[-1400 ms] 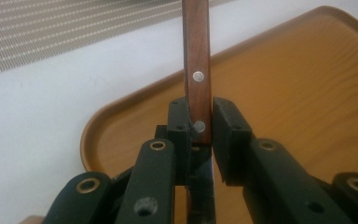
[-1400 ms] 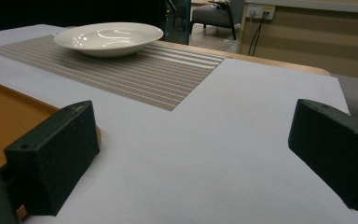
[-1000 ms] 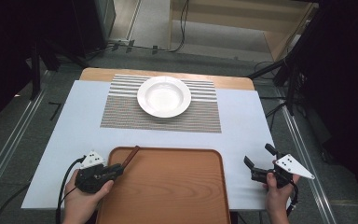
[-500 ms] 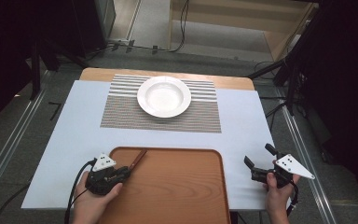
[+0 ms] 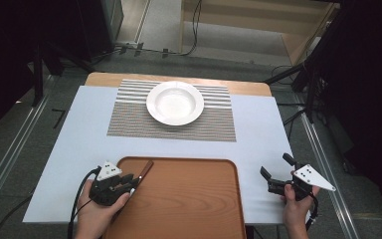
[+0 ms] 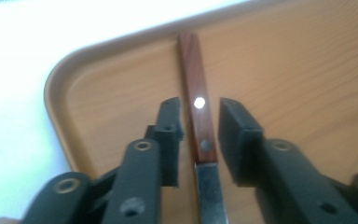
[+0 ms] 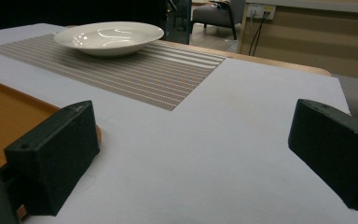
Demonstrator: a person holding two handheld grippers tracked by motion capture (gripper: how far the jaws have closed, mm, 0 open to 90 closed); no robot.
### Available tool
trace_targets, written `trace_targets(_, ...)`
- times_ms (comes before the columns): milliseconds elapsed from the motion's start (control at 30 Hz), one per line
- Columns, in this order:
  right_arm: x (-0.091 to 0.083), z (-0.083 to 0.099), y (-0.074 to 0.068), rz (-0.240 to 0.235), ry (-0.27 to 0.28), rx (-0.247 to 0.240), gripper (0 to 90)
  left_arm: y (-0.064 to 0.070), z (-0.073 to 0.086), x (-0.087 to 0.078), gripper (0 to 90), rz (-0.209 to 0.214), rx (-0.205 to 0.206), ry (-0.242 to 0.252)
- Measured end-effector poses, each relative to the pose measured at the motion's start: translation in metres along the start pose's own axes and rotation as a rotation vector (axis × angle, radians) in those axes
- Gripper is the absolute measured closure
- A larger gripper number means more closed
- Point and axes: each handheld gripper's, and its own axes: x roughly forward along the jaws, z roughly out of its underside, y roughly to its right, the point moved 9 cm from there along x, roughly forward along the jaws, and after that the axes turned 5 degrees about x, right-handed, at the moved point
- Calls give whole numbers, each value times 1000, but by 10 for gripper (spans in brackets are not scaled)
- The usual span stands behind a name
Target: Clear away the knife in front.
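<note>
At the tray's (image 5: 189, 199) left edge, toward eight o'clock on the table (image 5: 79, 144), the left gripper (image 5: 132, 183) has moved in from the white cloth over the last second and now sits over the tray rim. Its jaws stand a little apart on either side of a knife (image 6: 198, 116), not yet pressing on it. The right gripper (image 5: 273, 175), at about four o'clock off the tray's right side, has stayed where it was, jaws wide apart with nothing between them.

The tray holds the knife alone, lying along its left wall with the wooden handle pointing to twelve o'clock. The plate (image 5: 174, 102), at twelve o'clock on the striped mat (image 5: 129, 119), has nothing in it.

From the left gripper view the knife's detail comes clear (two rivets in a reddish handle, with the steel blade running back under the gripper), where the high view gives just a dark sliver at the tray's edge. From the right gripper view come the plate's glossy rim (image 7: 109, 37), low across the mat (image 7: 163, 74), and a corner of the tray (image 7: 9, 116) behind its left jaw.
</note>
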Motion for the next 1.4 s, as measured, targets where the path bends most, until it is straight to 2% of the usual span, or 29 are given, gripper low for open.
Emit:
trace_targets(167,0,0,0,0,-1,-1,6,11,-7,8,890,40,80,-21)
trace_targets(367,0,0,0,2,0,1,6,22,-8,16,894,59,155,-58)
trace_targets(500,0,0,0,1,0,1,6,24,-4,23,895,68,183,-102)
trace_targets(633,0,0,0,2,2,3,6,22,-1,25,895,48,201,-126)
trace_targets(833,0,0,0,0,1,0,6,13,1,23,895,26,189,-130)
trace_targets(1033,0,0,0,0,-1,-1,6,6,3,19,895,23,173,-129)
trace_targets(1400,0,0,0,1,-2,0,6,-13,8,11,895,-4,128,-117)
